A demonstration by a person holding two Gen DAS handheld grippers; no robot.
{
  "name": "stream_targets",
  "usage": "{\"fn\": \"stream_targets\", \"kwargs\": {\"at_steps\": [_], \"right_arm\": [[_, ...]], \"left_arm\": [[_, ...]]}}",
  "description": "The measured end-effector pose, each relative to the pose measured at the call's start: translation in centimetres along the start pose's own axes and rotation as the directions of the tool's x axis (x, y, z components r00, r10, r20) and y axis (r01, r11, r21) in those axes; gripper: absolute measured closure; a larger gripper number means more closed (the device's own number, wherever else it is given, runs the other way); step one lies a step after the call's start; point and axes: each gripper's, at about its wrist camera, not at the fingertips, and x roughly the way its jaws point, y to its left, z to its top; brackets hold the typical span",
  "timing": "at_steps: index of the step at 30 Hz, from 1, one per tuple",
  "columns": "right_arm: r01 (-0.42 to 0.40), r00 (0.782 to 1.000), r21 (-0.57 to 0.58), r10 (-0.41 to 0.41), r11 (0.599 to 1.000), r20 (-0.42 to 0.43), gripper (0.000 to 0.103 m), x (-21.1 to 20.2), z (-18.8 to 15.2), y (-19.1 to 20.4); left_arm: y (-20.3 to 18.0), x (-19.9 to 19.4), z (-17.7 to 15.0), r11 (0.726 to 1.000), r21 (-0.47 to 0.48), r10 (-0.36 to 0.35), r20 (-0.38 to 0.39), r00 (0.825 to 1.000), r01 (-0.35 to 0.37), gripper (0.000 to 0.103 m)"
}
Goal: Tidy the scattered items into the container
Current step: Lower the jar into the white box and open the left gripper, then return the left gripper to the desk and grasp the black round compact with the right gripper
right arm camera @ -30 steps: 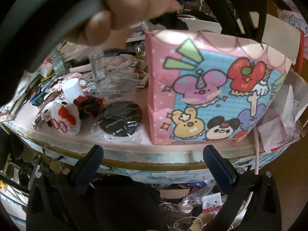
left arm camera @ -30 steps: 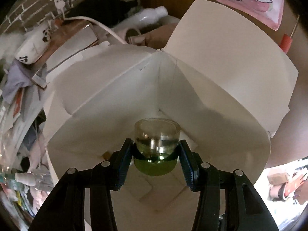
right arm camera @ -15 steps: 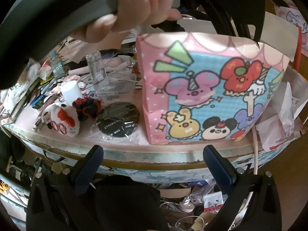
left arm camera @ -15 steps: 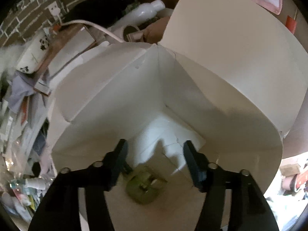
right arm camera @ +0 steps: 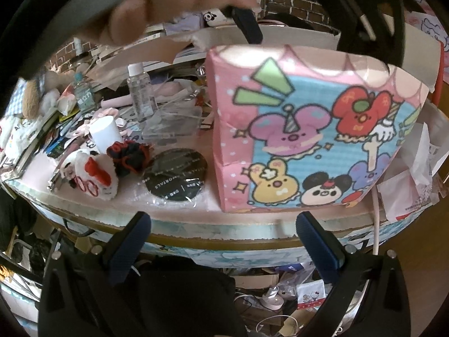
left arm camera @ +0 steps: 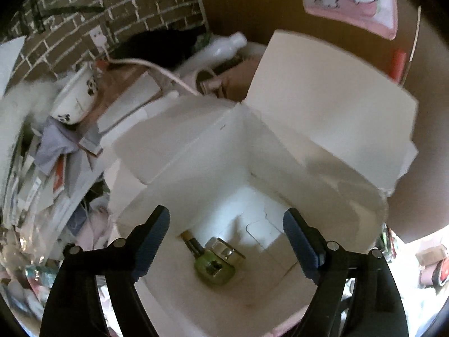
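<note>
**Desk:** Over the open box (left arm camera: 322, 129), what does the left hand-held gripper (left arm camera: 227, 241) do?

**Reporter:** Its jaws have just been opening and stand apart, empty. The green glass jar (left arm camera: 216, 265) lies tipped on the box floor at six o'clock, beside a slim dark stick (left arm camera: 192, 244).

**Desk:** Materials?

**Reporter:** Stiff white card inside with flaps up, glossy cartoon print outside.

**Desk:** The right?

**Reporter:** The right hand-held gripper (right arm camera: 224, 247) hangs apart and empty before the tabletop (right arm camera: 179, 210). A round black disc (right arm camera: 175, 178), fuzzy scrunchie (right arm camera: 129, 157) and white cup (right arm camera: 105, 134) wait at ten o'clock.
</note>
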Motion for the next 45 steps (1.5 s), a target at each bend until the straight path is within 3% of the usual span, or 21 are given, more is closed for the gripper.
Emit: {"fn": "stream_targets", "kwargs": {"at_steps": [6, 12, 16, 19, 22, 28, 32, 36, 42, 45], "right_arm": [[0.004, 1.000, -0.001, -0.004, 1.000, -0.006, 0.000, 0.2, 0.2, 0.2], [-0.014, 1.000, -0.007, 0.014, 1.000, 0.009, 0.000, -0.1, 0.6, 0.7], [-0.003, 1.000, -0.029, 0.004, 1.000, 0.025, 0.000, -0.3, 0.7, 1.5], [0.023, 0.996, -0.057, -0.019, 0.998, 0.085, 0.000, -0.8, 0.6, 2.3], [-0.008, 0.990, -0.096, 0.021, 0.995, 0.139, 0.000, -1.4, 0.3, 3.0], [-0.063, 0.991, -0.104, 0.075, 0.993, 0.110, 0.000, -1.0, 0.6, 4.2], [-0.111, 0.988, -0.057, 0.116, 0.992, 0.097, 0.000, -0.3, 0.4, 4.0], [-0.118, 0.981, -0.047, 0.123, 0.992, 0.149, 0.000, -0.1, -0.2, 4.1], [-0.085, 0.974, -0.069, 0.097, 0.994, 0.205, 0.000, 0.9, -1.3, 4.9], [-0.104, 0.962, -0.056, 0.115, 0.993, 0.249, 0.000, 1.1, -2.0, 4.8]], "left_arm": [[1.5, -1.8, 0.6, 0.997, -0.004, 0.076, 0.115, 0.990, -0.077, 0.017], [2.3, -5.6, -1.8, 0.984, -0.030, 0.176, 0.219, 0.960, -0.173, 0.014], [3.6, -7.6, -3.3, 0.978, -0.071, 0.209, 0.270, 0.940, -0.197, 0.014], [4.6, -9.3, -4.8, 0.964, -0.120, 0.263, 0.308, 0.914, -0.237, 0.013], [5.6, -10.6, -6.5, 0.950, -0.172, 0.306, 0.335, 0.891, -0.261, 0.013], [8.1, -13.2, -11.3, 0.907, -0.286, 0.403, 0.371, 0.836, -0.310, 0.013], [9.7, -14.3, -15.4, 0.862, -0.372, 0.477, 0.368, 0.798, -0.344, 0.013], [10.9, -14.4, -19.2, 0.809, -0.442, 0.549, 0.337, 0.765, -0.386, 0.013], [11.8, -13.0, -23.9, 0.783, -0.503, 0.560, 0.310, 0.768, -0.367, 0.013], [12.1, -11.8, -25.8, 0.776, -0.520, 0.555, 0.291, 0.779, -0.358, 0.013]]}}
